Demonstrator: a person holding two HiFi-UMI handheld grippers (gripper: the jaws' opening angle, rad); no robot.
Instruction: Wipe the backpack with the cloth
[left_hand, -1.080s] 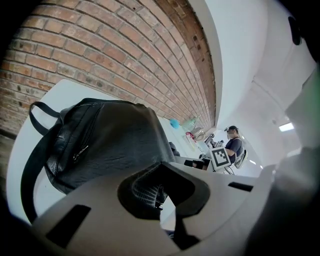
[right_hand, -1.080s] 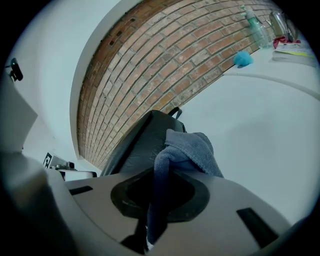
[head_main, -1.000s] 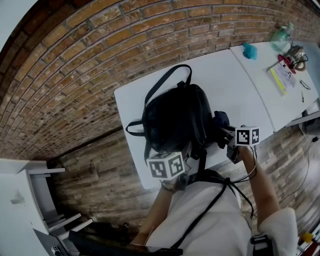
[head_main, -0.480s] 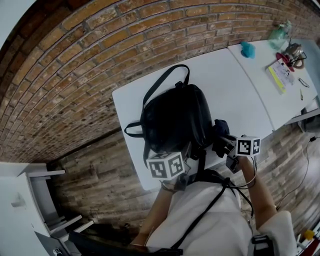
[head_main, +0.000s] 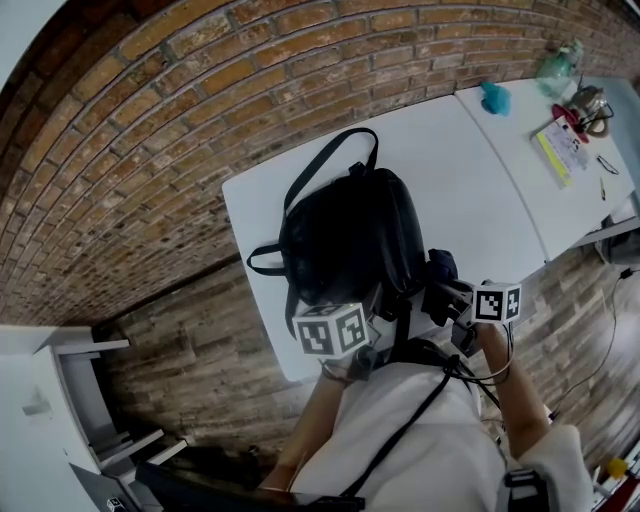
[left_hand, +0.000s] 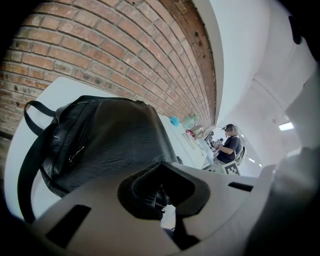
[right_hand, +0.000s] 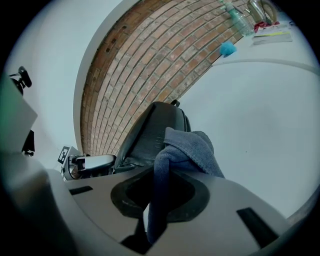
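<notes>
Right, the white table (head_main: 480, 190) spreads across the middle of the head view. The black backpack (head_main: 350, 240) lies flat on it at centre frame, its near end at the table's lower edge. The left gripper (head_main: 340, 328) sits at that near end, lower centre. Its jaws are together, pinching what looks like a dark bit of the bag, so it serves as the anchor. The right gripper (head_main: 462, 300) hangs just right of the bag with its jaws clamped on the blue-grey cloth (right_hand: 190, 147). The cloth bunches up beyond the tips, right beside the bag's side panel, and whether it touches is hard to call. To do this step well, the loose bunch probably wants laying flat on the black surface. Light pressure and long overlapping strokes away from the anchored end should keep the bag from sliding or rucking. As for pose, both forearms reach up from the lower edge of the frame, the right one angling in from the lower right with its wrist turned toward the bag.
</notes>
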